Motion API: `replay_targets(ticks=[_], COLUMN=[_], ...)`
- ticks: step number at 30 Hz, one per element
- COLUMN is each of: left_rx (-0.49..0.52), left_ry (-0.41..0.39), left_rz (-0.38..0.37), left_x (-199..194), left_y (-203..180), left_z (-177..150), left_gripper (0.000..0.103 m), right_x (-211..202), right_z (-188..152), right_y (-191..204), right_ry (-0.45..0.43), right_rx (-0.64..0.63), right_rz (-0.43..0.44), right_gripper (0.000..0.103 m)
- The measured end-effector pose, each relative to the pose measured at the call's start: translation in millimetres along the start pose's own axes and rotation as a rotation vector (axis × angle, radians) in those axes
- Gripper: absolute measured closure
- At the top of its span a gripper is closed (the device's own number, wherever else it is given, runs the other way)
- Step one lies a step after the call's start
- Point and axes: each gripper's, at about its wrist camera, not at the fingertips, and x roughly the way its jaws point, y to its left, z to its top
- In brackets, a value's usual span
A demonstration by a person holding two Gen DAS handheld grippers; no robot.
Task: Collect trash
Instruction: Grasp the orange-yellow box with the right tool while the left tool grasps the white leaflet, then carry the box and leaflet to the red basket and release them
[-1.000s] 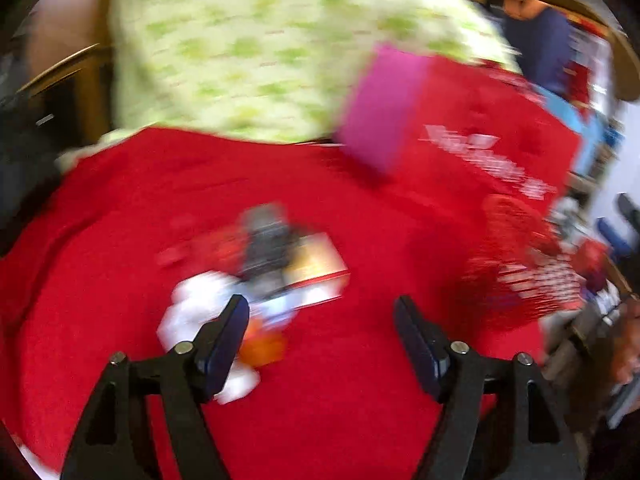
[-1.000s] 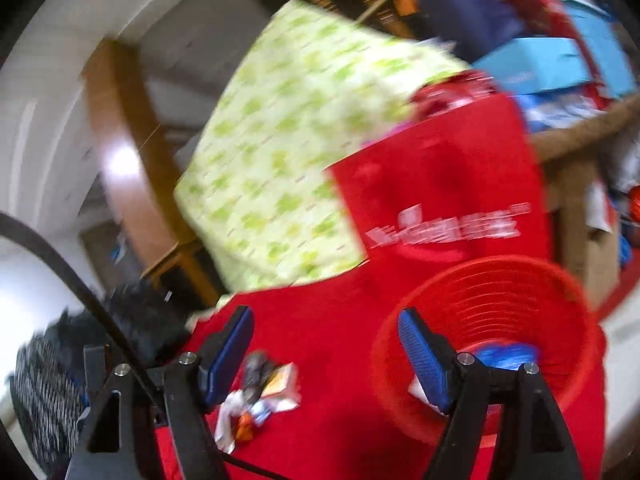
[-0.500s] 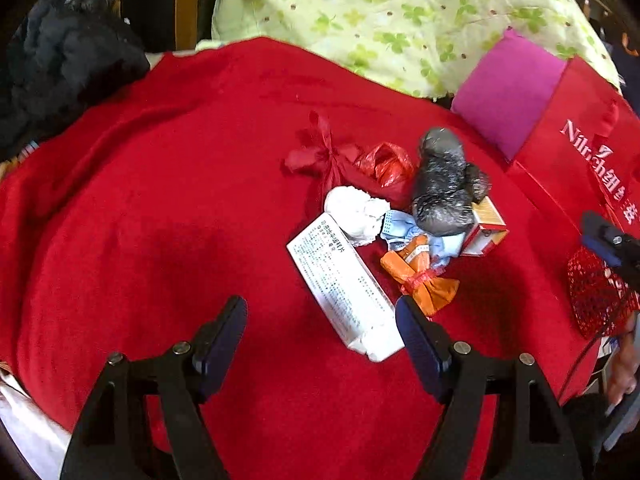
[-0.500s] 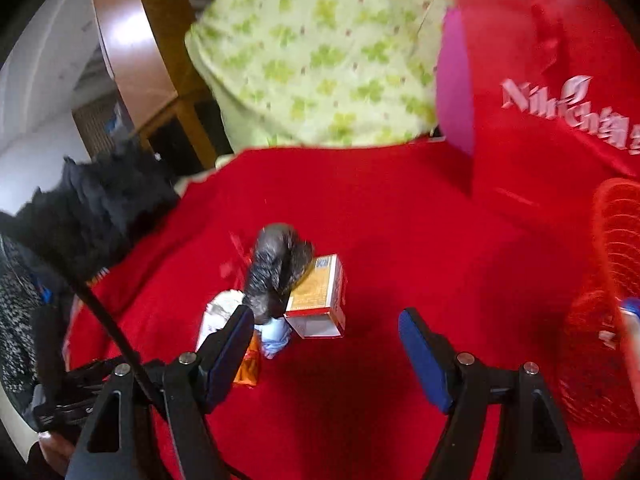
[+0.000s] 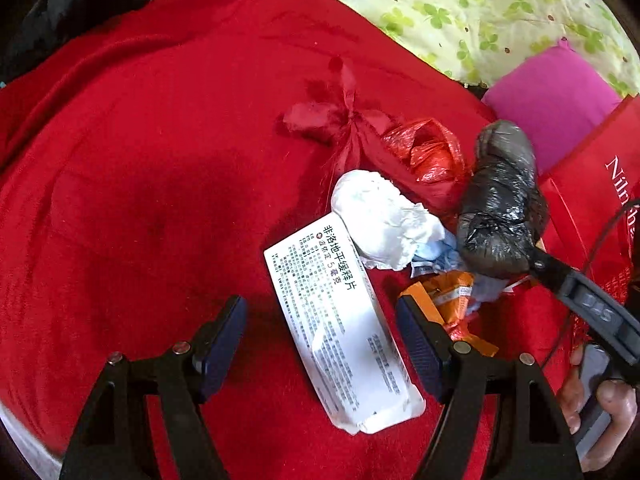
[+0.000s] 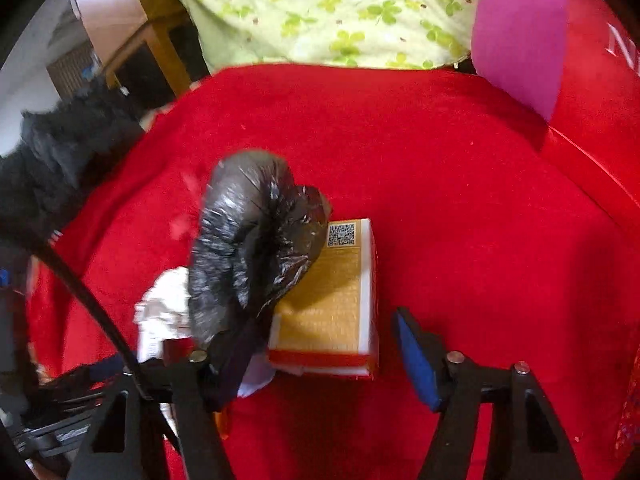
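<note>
- While both claws hang over one trash pile on the red cloth [image 5: 132,184], count is seven loose pieces, all bunched right of centre in the left view.
- One white box [image 5: 344,332] with black print, lying flat, long side angled toward the left claw [image 5: 320,350].
- One white tissue wad [image 5: 384,220], touching the far end of that box.
- One black bag [image 5: 500,204], crumpled, sitting highest on the pile.
- One red bag [image 5: 428,156], behind the tissue.
- One red ribbon knot [image 5: 340,120], just left of the red bag.
- One orange wrapper [image 5: 452,296], partly under the left claw's right finger.
- One pale blue scrap [image 5: 436,256], between tissue and wrapper.
- One orange box [image 6: 336,300] with a QR code, clear only in the right view, half under the black bag.
- Left claw: wide, nothing gripped; white box lies between its fingers, pads not pressing it.
- Right claw [image 6: 324,356]: jaws have just been closing, now mid-width; orange box and the black bag's lower end lie between them. Left finger is against the bag, right finger stands clear of the box, so no grip.
- One hand [image 5: 600,404] on the right claw's handle.
- Background: one pink cushion [image 5: 556,96], one green clover-print cloth [image 5: 480,12], one red tote [image 5: 600,200] with white lettering.
</note>
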Motion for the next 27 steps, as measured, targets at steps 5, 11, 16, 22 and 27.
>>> replay_targets(ticks=[5,11,16,22,27], left_rx=[0.004,0.014,0.049,0.091,0.213], left_ry=[-0.009,-0.035,-0.044,-0.152,-0.294], left_rz=[-0.012,-0.027,-0.03,0.012,0.096], left_x=[3.2,-2.0,-21.3,-73.2,-128.0], left_y=[4.4,8.8,10.1,-3.0,-43.5], left_z=[-0.9,-9.2,-30.4,-47.5,-57.5], left_gripper=[0.045,0.053,0.054,0.054,0.054], right_x=[-1.5,-40.7,-76.9,-121.6,-162.5], right_z=[-5.3,-34.7,-63.0,-90.0,-100.1], right_y=[-10.1,-25.4,-27.6,-36.4,-29.5], right_ry=[-0.018,-0.063,-0.114,-0.177,-0.253], right_rx=[0.028,0.066,0.072,0.103,0.105], right_rz=[0.004,0.041,0.062,0.087,0.102], right_gripper=[0.055,0.055,0.055,0.055,0.055])
